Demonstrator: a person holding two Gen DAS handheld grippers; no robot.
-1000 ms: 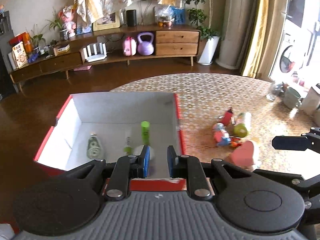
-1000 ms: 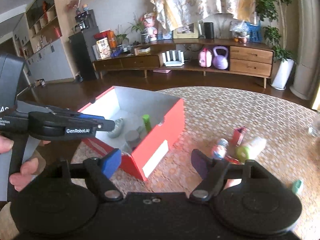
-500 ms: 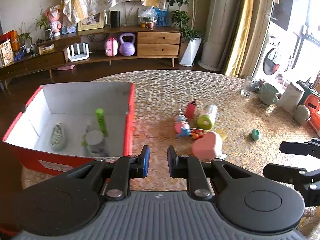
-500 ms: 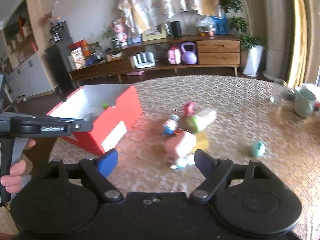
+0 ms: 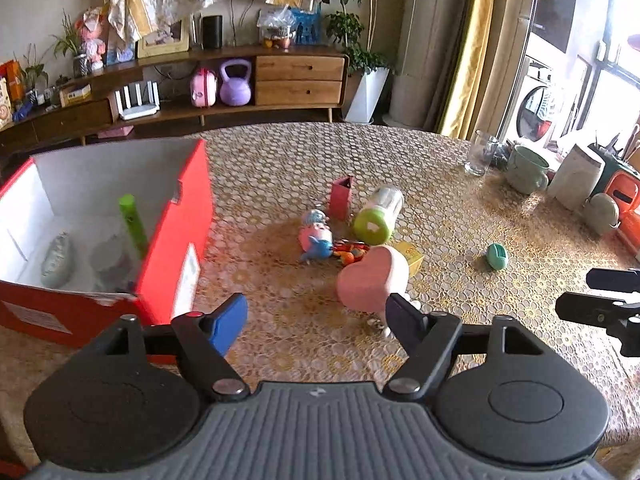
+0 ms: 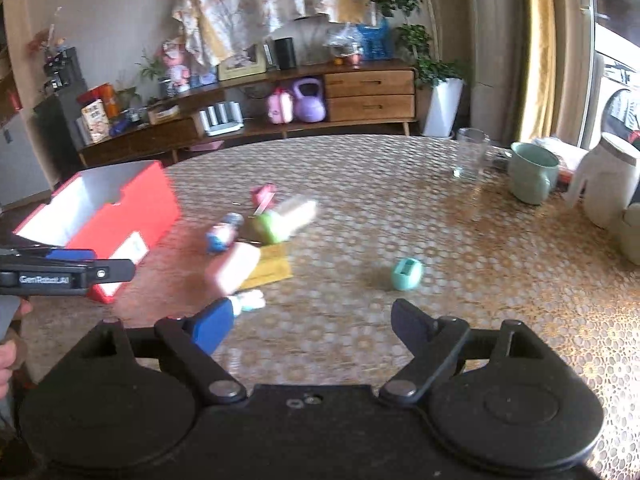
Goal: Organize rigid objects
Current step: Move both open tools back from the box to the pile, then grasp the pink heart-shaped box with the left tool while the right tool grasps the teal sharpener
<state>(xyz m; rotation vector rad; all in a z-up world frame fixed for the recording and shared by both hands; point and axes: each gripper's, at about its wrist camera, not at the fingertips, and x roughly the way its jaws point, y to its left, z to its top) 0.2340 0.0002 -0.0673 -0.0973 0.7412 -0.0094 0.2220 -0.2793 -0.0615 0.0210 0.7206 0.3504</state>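
Note:
A red box (image 5: 172,240) with a white inside stands at the table's left and holds a green tube (image 5: 132,224) and other small items. Right of it lies a pile: a pink heart-shaped box (image 5: 372,280), a green-capped bottle (image 5: 378,216), a pig figure (image 5: 316,236), a small red box (image 5: 342,196) and a yellow card (image 5: 410,256). A teal item (image 5: 497,256) lies apart at the right. My left gripper (image 5: 316,320) is open and empty just before the heart box. My right gripper (image 6: 312,324) is open and empty, near the teal item (image 6: 407,274).
A glass (image 5: 480,152), a green mug (image 5: 526,170), a white jug (image 5: 576,182) and an orange appliance (image 5: 624,208) stand along the table's far right edge. A wooden sideboard (image 5: 240,84) runs along the back wall.
My left gripper swung right from over the red box to the pile and opened its jaws. My right gripper also swung right, toward the teal item.

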